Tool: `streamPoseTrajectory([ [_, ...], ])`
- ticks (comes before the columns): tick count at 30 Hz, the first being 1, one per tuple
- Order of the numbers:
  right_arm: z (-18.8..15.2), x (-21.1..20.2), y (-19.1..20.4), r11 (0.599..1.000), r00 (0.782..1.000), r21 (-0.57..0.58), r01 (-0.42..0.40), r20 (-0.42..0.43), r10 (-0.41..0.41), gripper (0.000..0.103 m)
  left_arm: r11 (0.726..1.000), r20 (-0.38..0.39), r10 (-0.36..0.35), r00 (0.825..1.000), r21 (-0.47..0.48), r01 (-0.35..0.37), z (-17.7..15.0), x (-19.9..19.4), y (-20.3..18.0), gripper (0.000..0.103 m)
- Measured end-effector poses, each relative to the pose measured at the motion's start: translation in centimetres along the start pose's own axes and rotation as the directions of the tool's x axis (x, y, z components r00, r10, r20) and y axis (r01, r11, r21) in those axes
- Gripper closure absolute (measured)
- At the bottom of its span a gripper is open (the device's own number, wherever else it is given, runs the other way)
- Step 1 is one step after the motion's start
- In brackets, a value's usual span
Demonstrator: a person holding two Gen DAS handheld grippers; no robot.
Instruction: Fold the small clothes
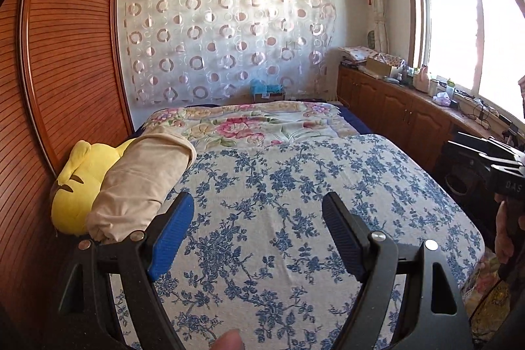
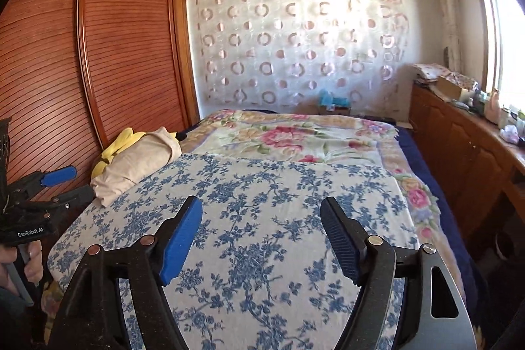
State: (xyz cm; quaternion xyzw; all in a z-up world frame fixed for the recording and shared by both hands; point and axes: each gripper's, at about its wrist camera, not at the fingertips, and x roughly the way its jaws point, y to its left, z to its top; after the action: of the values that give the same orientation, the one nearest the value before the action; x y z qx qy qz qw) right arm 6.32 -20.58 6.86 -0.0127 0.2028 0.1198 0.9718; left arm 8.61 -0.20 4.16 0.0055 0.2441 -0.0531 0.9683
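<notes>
Left hand-held gripper (image 1: 257,209) & right hand-held gripper (image 2: 261,214) both gaping, empty (over floral sheet (image 1: 295,186)).

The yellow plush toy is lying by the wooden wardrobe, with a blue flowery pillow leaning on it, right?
Not quite. The pillow leaning on the yellow plush toy is plain beige; the blue flowers are on the sheet beside it. The toy does lie by the wooden wardrobe. The left wrist view shows this.

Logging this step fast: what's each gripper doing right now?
Left gripper: open, holding nothing, above the blue floral cloth.
Right gripper: open, holding nothing, above the same cloth.
</notes>
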Motion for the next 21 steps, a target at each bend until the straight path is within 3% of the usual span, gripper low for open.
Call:
streamPoseTrajectory([
  [10,-1.1,-4.8,0.6,0.997,0.996,0.031,0.070,0.057,-0.071,0.027,1.000,0.039,-0.001,0.999,0.001,0.001,1.2,-1.9,-1.6,0.022],
  [21,-1.8,-3.5,1.2,0.997,0.996,0.047,0.061,0.063,-0.064,0.027,1.000,0.043,0.004,0.999,-0.002,-0.004,1.2,-2.5,-1.9,0.022],
])
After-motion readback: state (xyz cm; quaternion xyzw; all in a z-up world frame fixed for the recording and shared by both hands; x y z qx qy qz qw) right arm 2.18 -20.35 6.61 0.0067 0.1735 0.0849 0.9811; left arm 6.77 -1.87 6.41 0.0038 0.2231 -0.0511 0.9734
